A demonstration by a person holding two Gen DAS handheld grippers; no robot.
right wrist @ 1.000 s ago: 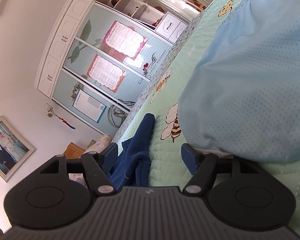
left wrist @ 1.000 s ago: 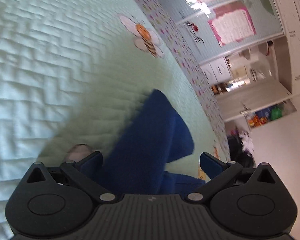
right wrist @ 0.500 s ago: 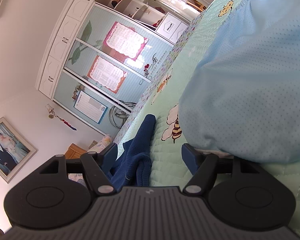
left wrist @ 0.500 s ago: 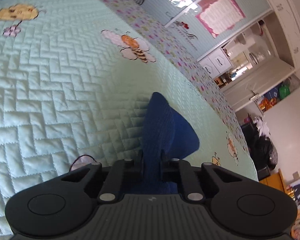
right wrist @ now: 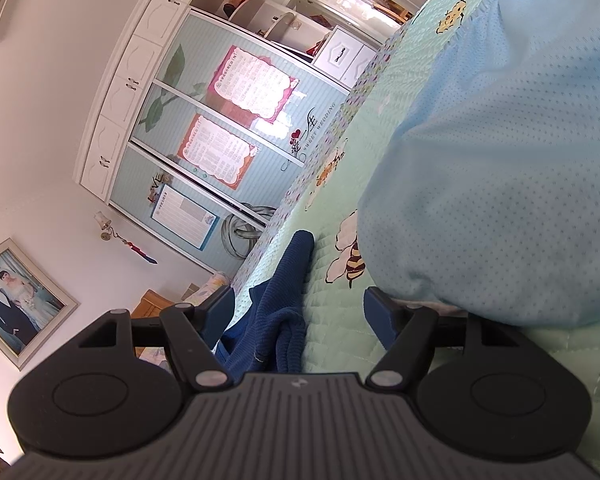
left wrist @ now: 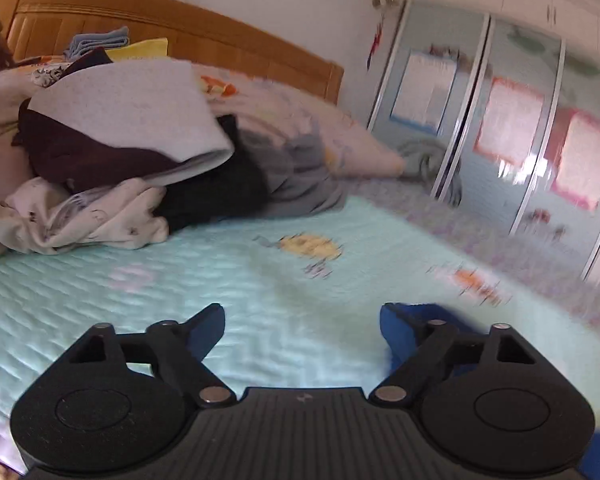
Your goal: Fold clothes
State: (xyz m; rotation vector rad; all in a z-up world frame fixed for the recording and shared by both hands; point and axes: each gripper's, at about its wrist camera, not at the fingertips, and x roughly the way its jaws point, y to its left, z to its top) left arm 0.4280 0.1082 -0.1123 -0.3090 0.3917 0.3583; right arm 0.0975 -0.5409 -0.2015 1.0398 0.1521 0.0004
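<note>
The left gripper (left wrist: pixel 302 322) hangs over a wide bare stretch of the mint quilt (left wrist: pixel 180 292); its jaws are opening with nothing between them. A bit of the blue garment (left wrist: pixel 416 322) shows just behind its right-hand finger, low on the quilt. The picture is blurred. Ahead, open quilt runs to a heap of clothes (left wrist: pixel 112 160) piled against the pillow (left wrist: pixel 332 136) and wooden headboard (left wrist: pixel 188 36). To the right the quilt ends at a flowered border (left wrist: pixel 500 236), with the wardrobe (left wrist: pixel 520 128) beyond it.

The right gripper (right wrist: pixel 300 310) is spread wide and grips nothing. The blue garment (right wrist: pixel 284 304) lies crumpled on the quilt (right wrist: pixel 332 316) between its fingers, nearer the left-hand one; I cannot tell whether cloth touches that pad. One sleeve-like strip reaches away along the bed edge. A pale blue dotted cloth (right wrist: pixel 500 168) bulges close on the right, over the right-hand finger, leaving only a narrow lane of quilt between it and the garment. Past the bed edge stand the wardrobe doors (right wrist: pixel 204 132) and a framed photo (right wrist: pixel 16 300) on the wall.

No containers show.
</note>
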